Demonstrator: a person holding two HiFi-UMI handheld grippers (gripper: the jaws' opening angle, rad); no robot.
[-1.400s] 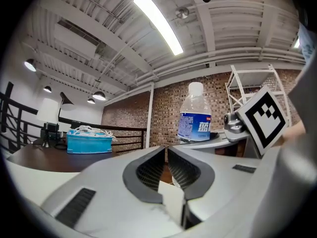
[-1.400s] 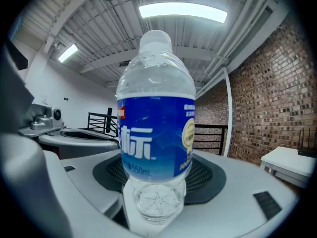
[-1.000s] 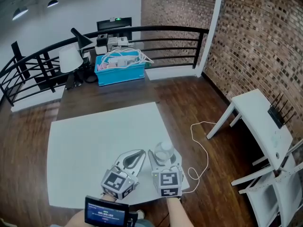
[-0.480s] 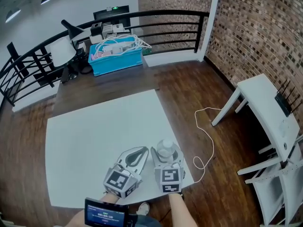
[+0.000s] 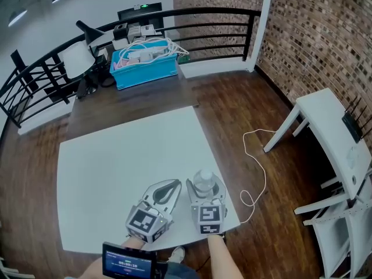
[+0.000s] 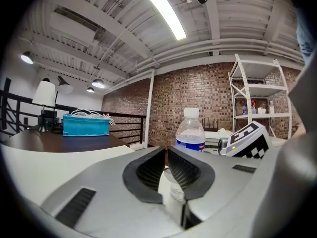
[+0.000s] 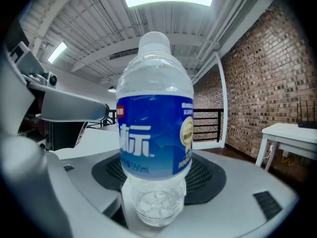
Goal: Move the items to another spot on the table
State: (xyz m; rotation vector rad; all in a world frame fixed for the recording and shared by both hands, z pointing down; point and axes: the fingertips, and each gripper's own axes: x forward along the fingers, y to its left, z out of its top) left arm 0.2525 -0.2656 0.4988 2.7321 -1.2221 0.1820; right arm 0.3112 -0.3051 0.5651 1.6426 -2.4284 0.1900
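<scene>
A clear water bottle (image 5: 203, 183) with a blue label and white cap stands upright near the front right corner of the white table (image 5: 116, 161). My right gripper (image 5: 204, 186) straddles it. In the right gripper view the bottle (image 7: 156, 128) fills the middle between the dark pads (image 7: 210, 175). The jaws are opening, and a thin strip of table shows beside the bottle's base on the left. My left gripper (image 5: 173, 183) rests just left of it, its tips together on nothing. The left gripper view has the bottle (image 6: 190, 133) beyond its shut jaws (image 6: 167, 155).
A blue crate (image 5: 145, 68) of white cables and a white lamp (image 5: 75, 60) stand on the dark far table by the black railing. A white side table (image 5: 334, 127) stands at right, with a loose cable (image 5: 256, 156) on the wooden floor. A small screen (image 5: 129, 265) sits below my left gripper.
Both grippers and the bottle keep their places near the table's front edge. Only the head view has shifted slightly.
</scene>
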